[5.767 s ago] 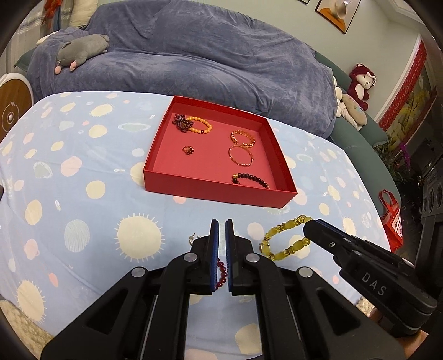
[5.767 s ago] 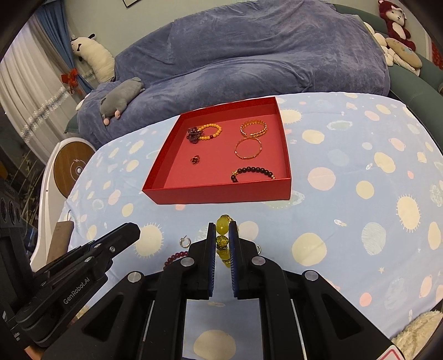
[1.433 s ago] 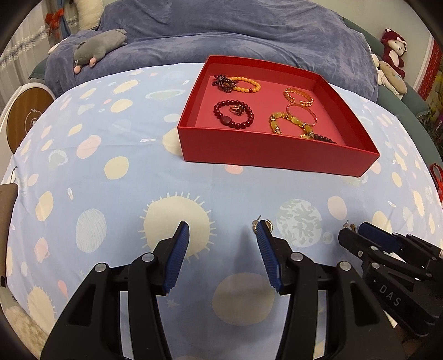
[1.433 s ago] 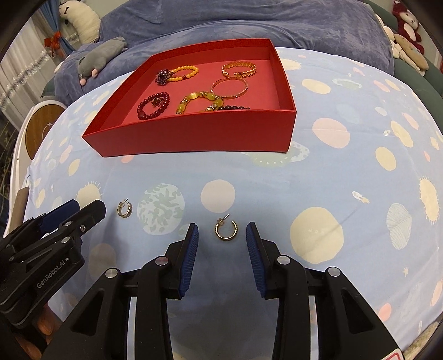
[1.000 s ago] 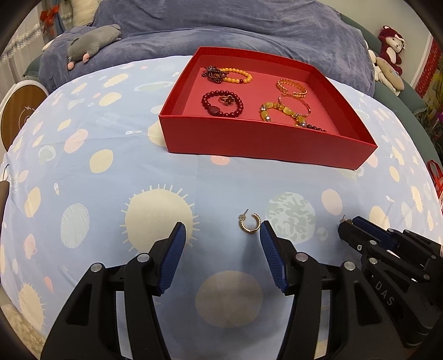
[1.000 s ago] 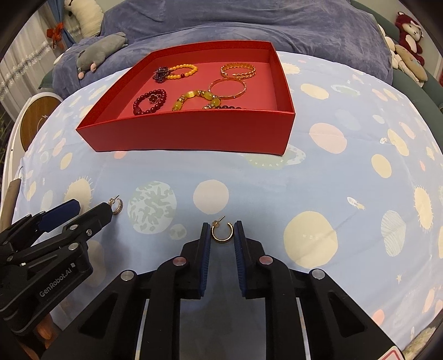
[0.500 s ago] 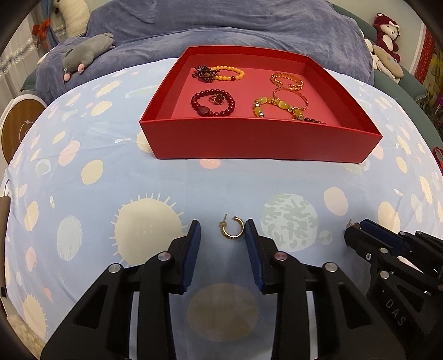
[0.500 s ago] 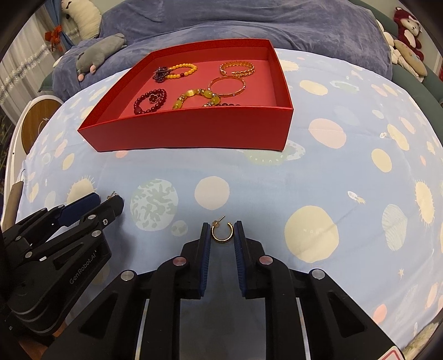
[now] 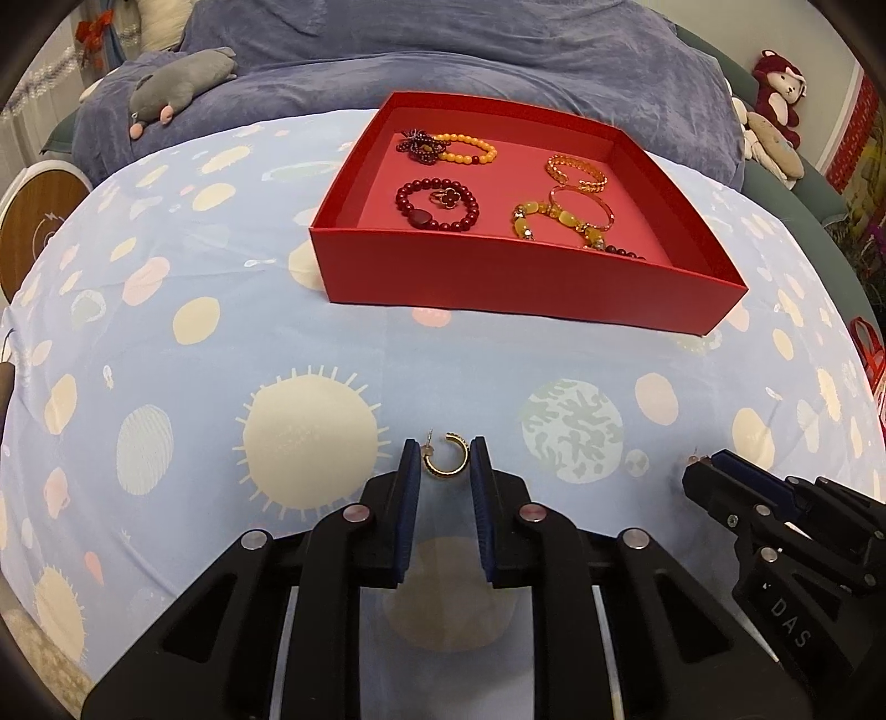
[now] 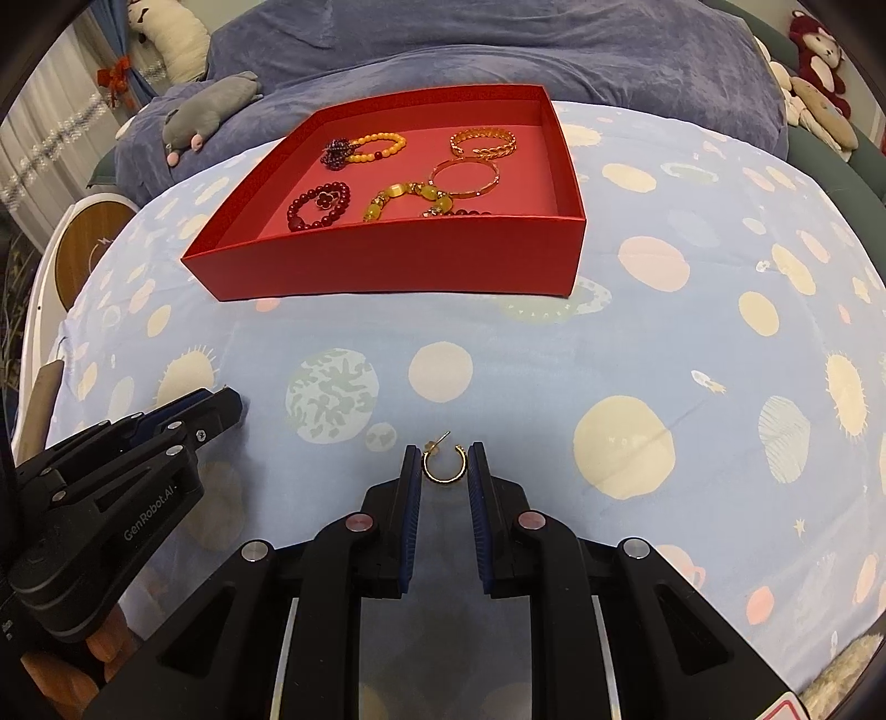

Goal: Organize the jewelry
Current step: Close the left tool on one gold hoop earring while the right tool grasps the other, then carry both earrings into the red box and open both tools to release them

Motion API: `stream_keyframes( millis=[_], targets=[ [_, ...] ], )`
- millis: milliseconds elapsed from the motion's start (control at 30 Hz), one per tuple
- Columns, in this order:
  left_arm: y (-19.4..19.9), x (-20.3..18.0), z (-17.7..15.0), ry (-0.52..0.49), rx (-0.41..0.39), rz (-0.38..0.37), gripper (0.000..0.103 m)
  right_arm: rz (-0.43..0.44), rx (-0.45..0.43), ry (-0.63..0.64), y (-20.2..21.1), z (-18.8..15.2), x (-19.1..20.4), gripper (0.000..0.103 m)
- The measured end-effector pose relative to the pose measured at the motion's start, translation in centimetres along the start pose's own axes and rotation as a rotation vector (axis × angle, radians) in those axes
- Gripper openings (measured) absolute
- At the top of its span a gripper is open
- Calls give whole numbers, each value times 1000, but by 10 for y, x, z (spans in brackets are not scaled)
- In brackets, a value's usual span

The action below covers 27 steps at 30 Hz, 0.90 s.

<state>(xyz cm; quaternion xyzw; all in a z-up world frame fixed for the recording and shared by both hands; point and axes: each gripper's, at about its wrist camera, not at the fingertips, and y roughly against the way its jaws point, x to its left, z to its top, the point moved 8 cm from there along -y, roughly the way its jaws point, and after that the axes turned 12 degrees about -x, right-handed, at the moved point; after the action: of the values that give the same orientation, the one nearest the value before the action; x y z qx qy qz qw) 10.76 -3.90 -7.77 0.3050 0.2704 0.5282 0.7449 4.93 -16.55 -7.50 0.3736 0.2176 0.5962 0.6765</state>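
On the spotted blue cloth lie two gold hoop earrings. In the left wrist view one hoop earring (image 9: 443, 473) sits between the blue pads of my left gripper (image 9: 444, 462), whose jaws are closing and touch it on both sides. My right gripper (image 10: 444, 462) is shut on the other hoop earring (image 10: 443, 479), still resting on the cloth. The red box (image 9: 526, 282) stands beyond, holding several bracelets and a ring. Each gripper shows in the other's view: the right gripper (image 9: 700, 476) at lower right, the left gripper (image 10: 221, 407) at lower left.
A sofa under a blue blanket (image 9: 443, 50) runs behind the table, with a grey plush toy (image 9: 183, 83) on its left and stuffed animals (image 9: 775, 88) at right. A round wood-faced object (image 9: 33, 221) stands off the table's left edge.
The left jaws have narrowed from wide apart until they meet the hoop earring. The right gripper has stayed shut on its earring without moving.
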Motion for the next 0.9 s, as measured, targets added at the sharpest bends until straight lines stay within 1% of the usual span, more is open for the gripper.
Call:
stream_keyframes(
  millis=[100,333,900],
  targets=[
    [8,4,1,21,-2,-2,18,11,-6,-10,8,-1,3,16],
    [29,3,4,24,-23,-6,18,32,-26,-8,26,-2,12,16],
    [84,-20,16,-13,-86,-29,18,86,-126,28,84,11,40,16]
  ],
)
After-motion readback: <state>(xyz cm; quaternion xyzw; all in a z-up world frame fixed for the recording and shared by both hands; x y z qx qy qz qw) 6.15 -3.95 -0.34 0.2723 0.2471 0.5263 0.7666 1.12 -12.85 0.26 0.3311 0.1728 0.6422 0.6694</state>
